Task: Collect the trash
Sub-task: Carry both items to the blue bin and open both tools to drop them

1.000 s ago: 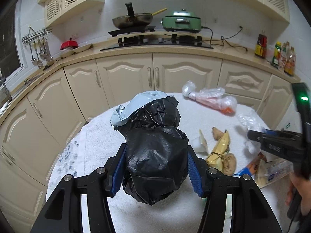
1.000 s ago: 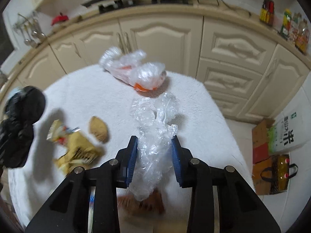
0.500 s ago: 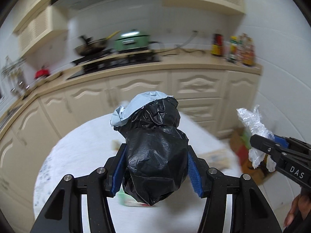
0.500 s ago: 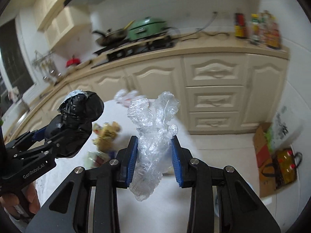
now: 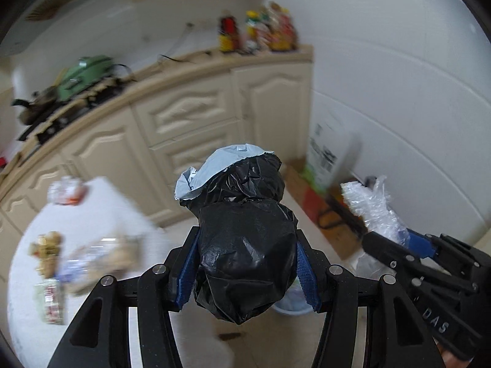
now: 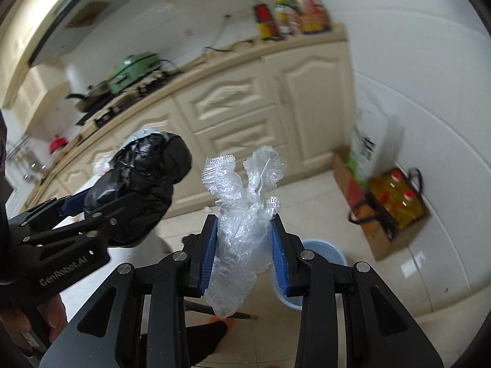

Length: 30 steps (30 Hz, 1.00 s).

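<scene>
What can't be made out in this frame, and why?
- Blue bin: right wrist view, mostly hidden behind the right tool and clear plastic wrap; contents unseen.
- Table litter: left wrist view, motion blur; items unidentifiable.
- Black bag in the left tool: opaque, contents hidden.
- Counter bottles: labels blurred.

Black linkage tool (image 6: 244, 245) — blue pads (image 6: 207, 254), silver screws, "GenRobot.AI" lettering.

White letters "DAS" stand on the black plastic body of the right gripper (image 5: 383, 230). White lettering "GenRobot.AI" runs along the black plastic body of the left gripper (image 6: 92, 205). Print on the white-and-green paper bag (image 6: 368, 150) against the wall is too blurred to read.
</scene>
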Motion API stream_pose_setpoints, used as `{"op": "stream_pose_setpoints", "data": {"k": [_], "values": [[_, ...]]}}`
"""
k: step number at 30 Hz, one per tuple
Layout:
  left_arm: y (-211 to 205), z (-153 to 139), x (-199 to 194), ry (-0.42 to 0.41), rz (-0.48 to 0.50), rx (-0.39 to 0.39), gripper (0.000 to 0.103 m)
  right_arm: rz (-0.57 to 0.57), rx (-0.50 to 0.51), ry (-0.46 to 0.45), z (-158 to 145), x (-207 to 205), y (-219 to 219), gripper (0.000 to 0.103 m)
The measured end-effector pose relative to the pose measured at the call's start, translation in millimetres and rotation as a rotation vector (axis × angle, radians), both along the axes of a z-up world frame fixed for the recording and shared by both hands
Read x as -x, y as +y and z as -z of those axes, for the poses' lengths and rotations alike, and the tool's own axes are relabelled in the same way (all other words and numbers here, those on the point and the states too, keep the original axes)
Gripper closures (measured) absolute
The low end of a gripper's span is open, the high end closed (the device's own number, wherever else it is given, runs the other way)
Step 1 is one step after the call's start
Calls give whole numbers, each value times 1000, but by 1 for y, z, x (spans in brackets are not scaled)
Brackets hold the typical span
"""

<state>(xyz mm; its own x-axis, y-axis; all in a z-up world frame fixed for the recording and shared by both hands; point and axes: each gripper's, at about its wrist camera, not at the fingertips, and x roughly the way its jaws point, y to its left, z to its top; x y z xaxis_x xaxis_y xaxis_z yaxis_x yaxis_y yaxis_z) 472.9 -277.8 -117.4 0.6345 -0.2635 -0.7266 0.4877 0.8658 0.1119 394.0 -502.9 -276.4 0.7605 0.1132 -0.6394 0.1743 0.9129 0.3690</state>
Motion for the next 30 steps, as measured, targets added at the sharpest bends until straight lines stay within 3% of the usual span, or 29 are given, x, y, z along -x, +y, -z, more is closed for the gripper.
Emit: {"op": "stream_pose_setpoints", "data": {"k": [12, 16, 18, 24, 30], "values": [[-109, 91, -94, 141, 107, -101, 48, 102, -93, 124, 98, -10, -79, 69], [-127, 109, -113, 128, 119, -127, 42, 119, -122, 153, 122, -15, -92, 69], [-132, 116, -113, 113, 106, -140, 28, 122, -136, 164, 133, -21, -96, 69], [-136, 137, -115, 93, 52, -185, 27, 110, -157, 186, 155, -34, -95, 68], [-132, 134, -108, 61, -29, -186, 24, 89, -161, 204, 171, -59, -85, 67]]}}
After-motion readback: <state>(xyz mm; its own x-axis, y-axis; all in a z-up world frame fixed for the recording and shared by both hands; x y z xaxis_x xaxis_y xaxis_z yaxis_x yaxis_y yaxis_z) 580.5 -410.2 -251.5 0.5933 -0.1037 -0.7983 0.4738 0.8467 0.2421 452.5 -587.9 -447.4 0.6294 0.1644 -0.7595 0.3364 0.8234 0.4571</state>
